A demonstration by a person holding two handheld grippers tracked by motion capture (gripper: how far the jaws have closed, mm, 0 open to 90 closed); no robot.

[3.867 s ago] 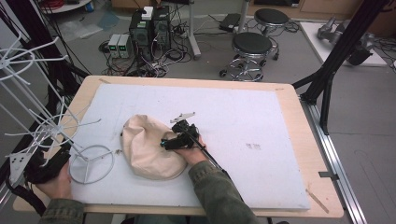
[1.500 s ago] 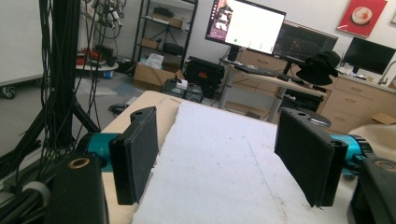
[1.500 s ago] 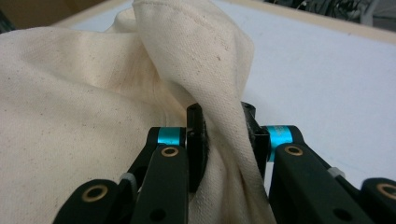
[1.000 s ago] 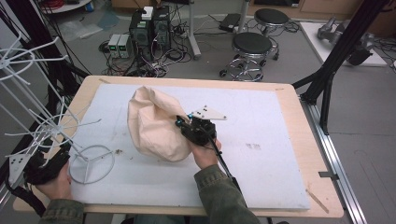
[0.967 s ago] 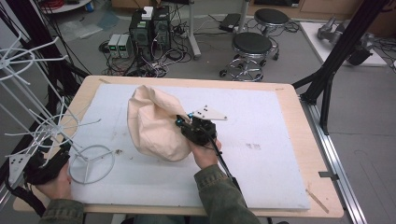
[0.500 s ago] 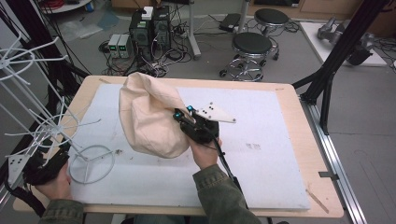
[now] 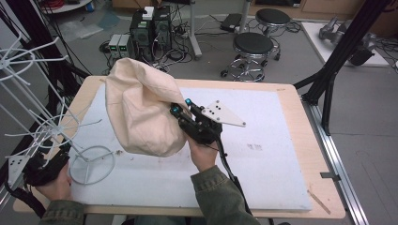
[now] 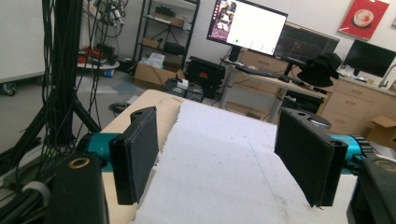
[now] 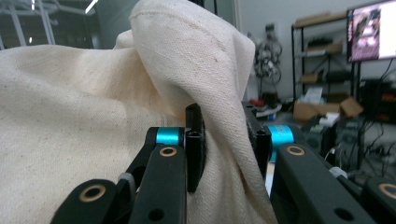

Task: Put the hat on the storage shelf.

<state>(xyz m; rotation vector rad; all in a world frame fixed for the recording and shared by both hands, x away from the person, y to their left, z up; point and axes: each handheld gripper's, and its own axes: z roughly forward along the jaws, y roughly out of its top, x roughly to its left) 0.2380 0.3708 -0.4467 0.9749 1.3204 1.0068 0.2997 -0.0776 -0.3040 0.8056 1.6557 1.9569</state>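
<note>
A cream cloth hat (image 7: 141, 112) hangs in the air over the left half of the white mat (image 7: 263, 154). My right gripper (image 7: 181, 106) is shut on a fold at its right edge. In the right gripper view both pads pinch that fold of the hat (image 9: 93, 116), with the gripper (image 9: 226, 140) pointing into the fabric. My left gripper (image 7: 44, 168) rests at the table's front left corner beside the base ring of a white wire rack (image 7: 89, 164). In the left gripper view the gripper (image 8: 224, 163) stands open over bare mat with nothing between its pads.
The wire rack's arms (image 7: 28, 61) spread over the table's left edge. Black frame posts (image 7: 338, 61) rise at the right. Two stools (image 7: 253, 47) and computer boxes (image 7: 150, 28) stand on the floor beyond the table's far edge.
My right gripper has risen and moved toward the far side, lifting the hat off the mat. The left hand has stayed where it was.
</note>
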